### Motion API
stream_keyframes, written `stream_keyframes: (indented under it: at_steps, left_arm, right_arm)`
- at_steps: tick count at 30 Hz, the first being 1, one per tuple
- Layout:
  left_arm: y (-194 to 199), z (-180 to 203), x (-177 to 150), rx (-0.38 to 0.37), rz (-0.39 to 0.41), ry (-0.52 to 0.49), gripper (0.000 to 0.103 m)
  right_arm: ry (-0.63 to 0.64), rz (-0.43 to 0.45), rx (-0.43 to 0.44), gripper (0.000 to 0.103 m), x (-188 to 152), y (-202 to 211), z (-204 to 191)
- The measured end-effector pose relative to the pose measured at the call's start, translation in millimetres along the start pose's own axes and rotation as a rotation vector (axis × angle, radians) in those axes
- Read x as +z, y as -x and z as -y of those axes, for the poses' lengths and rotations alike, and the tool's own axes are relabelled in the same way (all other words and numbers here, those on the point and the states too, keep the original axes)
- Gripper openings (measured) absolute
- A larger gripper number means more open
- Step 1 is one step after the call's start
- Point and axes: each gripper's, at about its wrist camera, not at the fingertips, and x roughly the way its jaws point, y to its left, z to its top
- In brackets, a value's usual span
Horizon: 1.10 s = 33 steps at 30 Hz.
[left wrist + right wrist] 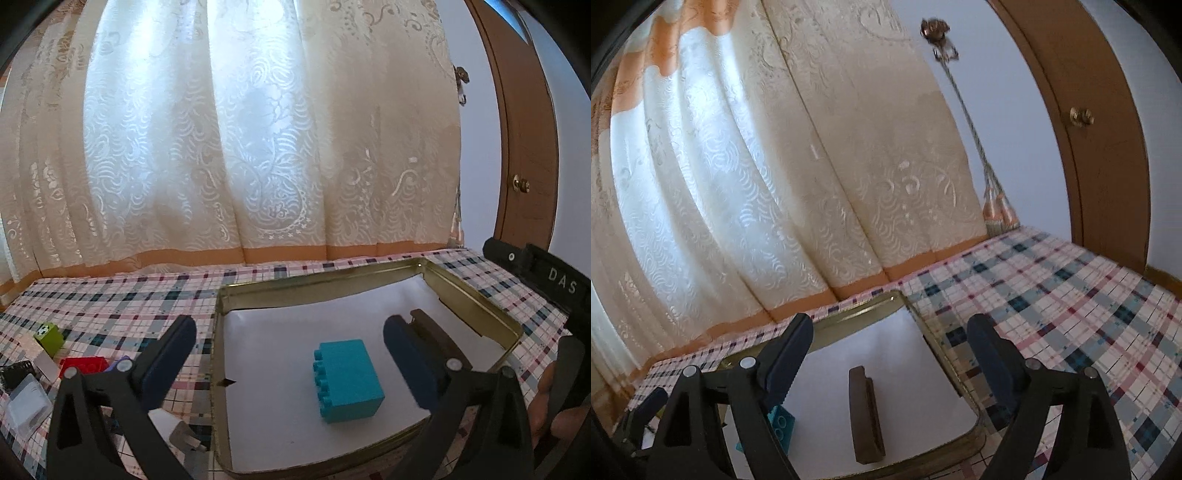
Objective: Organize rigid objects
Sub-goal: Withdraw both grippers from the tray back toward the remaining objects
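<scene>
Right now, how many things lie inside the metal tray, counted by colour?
Teal: 1, a block
Dark brown: 1, a flat bar
Total: 2 in the tray

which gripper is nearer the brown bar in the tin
Right. The right gripper has its open jaws either side of the brown bar, which lies free in the tin. The left gripper brackets the teal block, with the bar beyond its right finger.
</scene>
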Motion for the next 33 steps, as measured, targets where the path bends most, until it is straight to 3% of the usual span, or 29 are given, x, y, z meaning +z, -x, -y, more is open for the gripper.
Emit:
stream_keyframes:
  at_steps: [8, 20, 27, 33]
  left_arm:
    - [14, 0, -4, 0.021, 0.036, -0.047, 0.103]
    - [35, -43, -11, 0.051, 0.047, -0.012, 0.103]
    - [38, -51, -14, 0.050, 0.040, -0.016, 0.103]
    - [44, -61, -18, 0.044, 0.031, -0.022, 0.103]
  right_arm:
    - [0.100, 0.123, -0.056, 0.087, -6, 21, -19]
    - [0.066, 0.109, -0.068, 0.087, -16, 25, -25]
    - [0.137, 0.121, -0.081, 0.087, -26, 35, -45]
    - [0.068, 0.075, -0.033, 0.087, -38, 45, -54]
